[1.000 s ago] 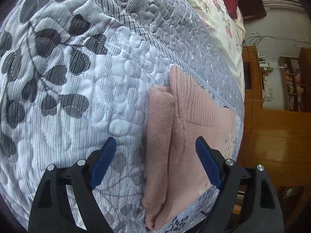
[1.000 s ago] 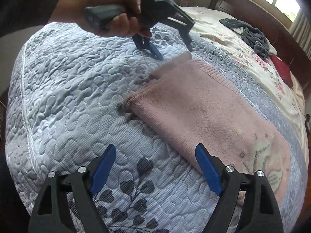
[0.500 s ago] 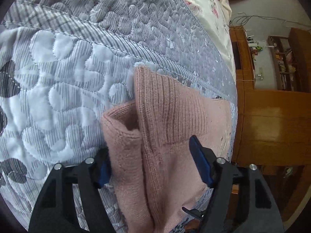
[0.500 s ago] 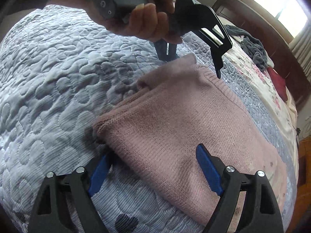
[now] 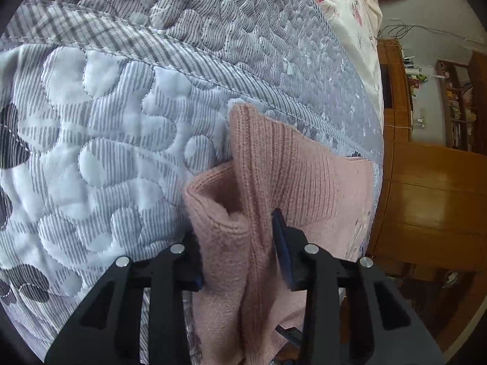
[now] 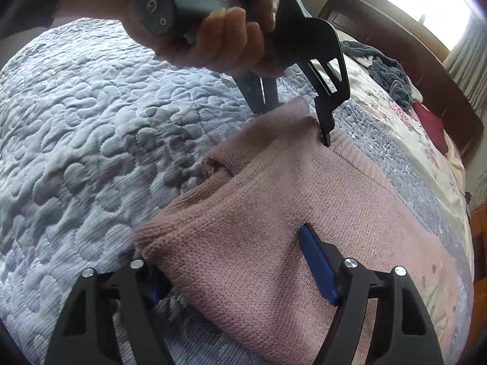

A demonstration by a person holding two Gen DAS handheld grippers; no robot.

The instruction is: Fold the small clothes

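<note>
Both grippers have moved in onto the pink sweater (image 6: 274,213), folded on the quilted bed (image 5: 121,121). Wooden cabinet (image 5: 432,206) beyond the sweater. Left gripper (image 5: 240,249) jaws pinched narrow on its folded edge; right gripper (image 6: 231,270) jaws wide, straddling its corner.

The quilt (image 6: 76,140) on the bed lies bare and open on the side away from the pink sweater (image 6: 274,200), with room for a claw to pass. The left claw (image 6: 292,112) and the hand (image 6: 219,33) holding it stand over the sweater's far corner, blocking that end. A grey cloth (image 6: 386,73) and a red cushion (image 6: 430,121) lie well apart near the headboard (image 6: 404,39). A wooden cabinet (image 5: 432,200) stands close beside the bed's edge.
</note>
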